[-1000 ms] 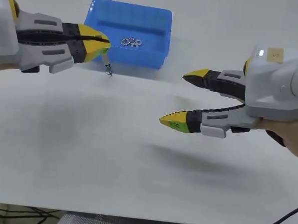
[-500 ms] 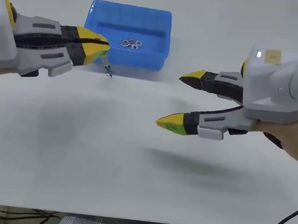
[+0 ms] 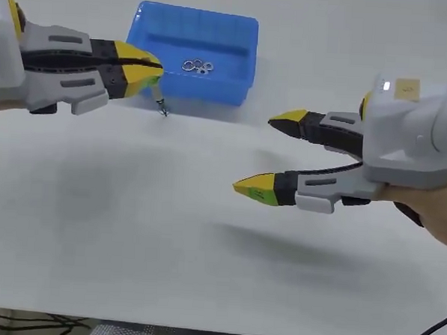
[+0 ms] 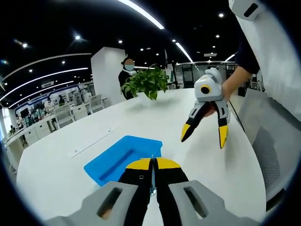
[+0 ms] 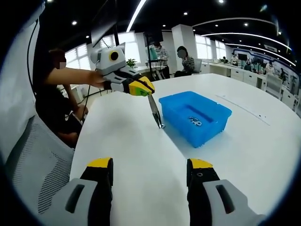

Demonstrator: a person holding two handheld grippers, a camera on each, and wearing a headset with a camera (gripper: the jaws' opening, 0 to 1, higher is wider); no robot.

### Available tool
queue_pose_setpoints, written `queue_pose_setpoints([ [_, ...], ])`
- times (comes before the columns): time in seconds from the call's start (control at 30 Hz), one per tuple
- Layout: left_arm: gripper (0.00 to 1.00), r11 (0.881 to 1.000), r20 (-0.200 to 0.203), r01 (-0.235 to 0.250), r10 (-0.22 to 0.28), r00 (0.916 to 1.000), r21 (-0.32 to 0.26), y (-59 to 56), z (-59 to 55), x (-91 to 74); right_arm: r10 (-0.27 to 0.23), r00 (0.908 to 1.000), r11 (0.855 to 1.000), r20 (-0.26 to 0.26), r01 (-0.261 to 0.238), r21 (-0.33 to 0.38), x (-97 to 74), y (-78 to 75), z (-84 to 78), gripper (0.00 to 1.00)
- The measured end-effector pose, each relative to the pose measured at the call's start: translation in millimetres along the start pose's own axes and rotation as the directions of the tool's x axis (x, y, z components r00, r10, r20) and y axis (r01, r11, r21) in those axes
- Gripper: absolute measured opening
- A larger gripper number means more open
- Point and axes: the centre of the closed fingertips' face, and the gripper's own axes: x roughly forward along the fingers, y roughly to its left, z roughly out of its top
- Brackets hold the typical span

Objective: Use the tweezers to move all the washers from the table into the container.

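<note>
Well, L gripper [image 3: 157, 68] clamps tweezers [image 3: 160, 101], tips blurry; R gripper [image 3: 256, 153] wide; washers [image 3: 196, 65] in container [image 3: 212, 90].

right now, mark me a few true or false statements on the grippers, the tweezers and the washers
1. The left gripper is shut on the tweezers. True.
2. The washers lie on the table beside the container. False: they lie inside the blue container.
3. The right gripper is open and holds nothing. True.
4. The tip of the tweezers is down inside the container. False: it is outside the container, in front of its near wall, low over the white table.
</note>
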Motion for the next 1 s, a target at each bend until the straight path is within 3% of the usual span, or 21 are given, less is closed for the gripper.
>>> queue_pose_setpoints([
  [0.1,0.05,0.994,0.008,0.059,-0.059,0.9982,-0.097,-3.1,-0.4,1.5,0.009,0.9999,1.0,0.008,-0.009,0.006,2.4,1.4,2.5,0.64],
  [0.3,0.05,0.988,0.002,0.075,-0.075,0.9972,-0.133,7.0,-2.2,5.1,0.045,0.9989,0.999,0.01,-0.045,-0.013,15.2,5.4,12.3,0.64],
  [0.53,0.05,0.983,-0.022,0.133,-0.137,0.9903,-0.13,12.5,-6.2,8.8,0.101,0.9946,0.993,0.027,-0.099,-0.059,39.8,8.5,35.3,0.64],
  [0.63,0.05,0.98,-0.023,0.146,-0.15,0.9884,-0.133,20.2,-10.8,10.3,0.135,0.9906,0.987,0.02,-0.133,-0.095,53.8,6.5,45.5,0.54],
  [0.83,0.05,0.979,-0.022,0.163,-0.167,0.9857,-0.123,11.7,-8.3,10.8,0.159,0.9866,0.983,0.039,-0.154,-0.103,76.0,-5.2,62.8,0.49],
  [1.0,0.05,0.979,-0.028,0.172,-0.176,0.984,-0.112,5.3,-6.3,8.6,0.203,0.9782,0.975,0.043,-0.198,-0.101,87.2,-10.9,68.7,0.35],
])
